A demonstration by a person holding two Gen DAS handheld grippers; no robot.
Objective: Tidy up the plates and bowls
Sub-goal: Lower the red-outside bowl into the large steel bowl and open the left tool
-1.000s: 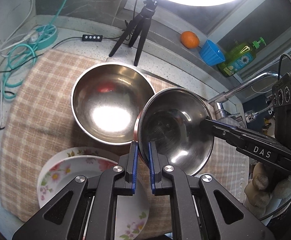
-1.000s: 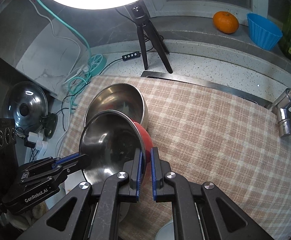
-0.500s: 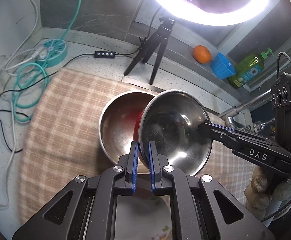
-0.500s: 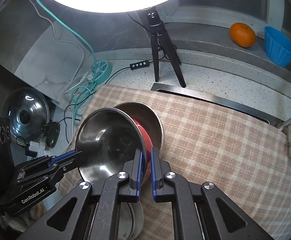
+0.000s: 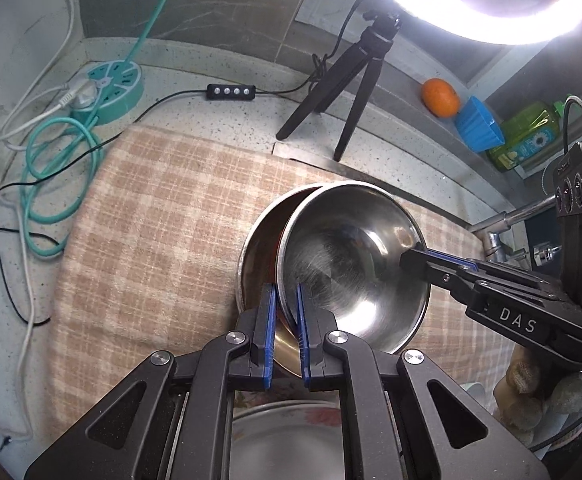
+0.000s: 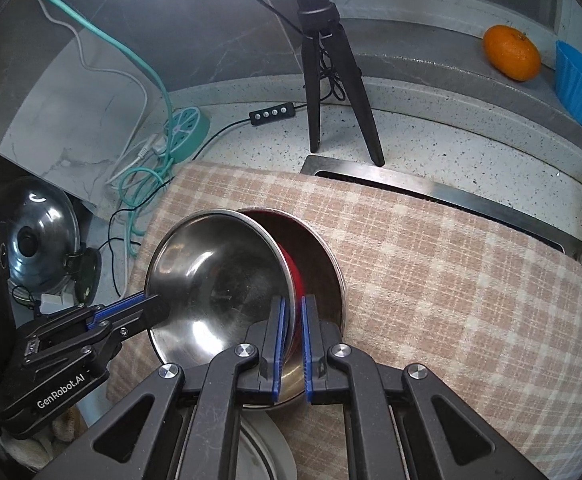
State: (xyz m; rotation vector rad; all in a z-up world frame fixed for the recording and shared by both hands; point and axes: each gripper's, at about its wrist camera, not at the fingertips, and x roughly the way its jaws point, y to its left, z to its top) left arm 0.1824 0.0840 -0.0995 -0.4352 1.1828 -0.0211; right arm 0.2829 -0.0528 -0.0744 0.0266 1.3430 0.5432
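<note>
Left gripper (image 5: 287,312) clamped nearly closed on the near rim of a steel bowl (image 5: 351,264). Right gripper (image 6: 293,328) pinched equally tight on the opposite rim. Bowl held tilted, partly inside a larger steel bowl (image 6: 319,256) resting on the checked cloth (image 6: 431,264).

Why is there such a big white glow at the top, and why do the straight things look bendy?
Left wrist view: the ring light burns out white and puts a bright spot in the steel bowl. Right wrist view: the fisheye lens bends the counter edge, and the corners go dark.
</note>
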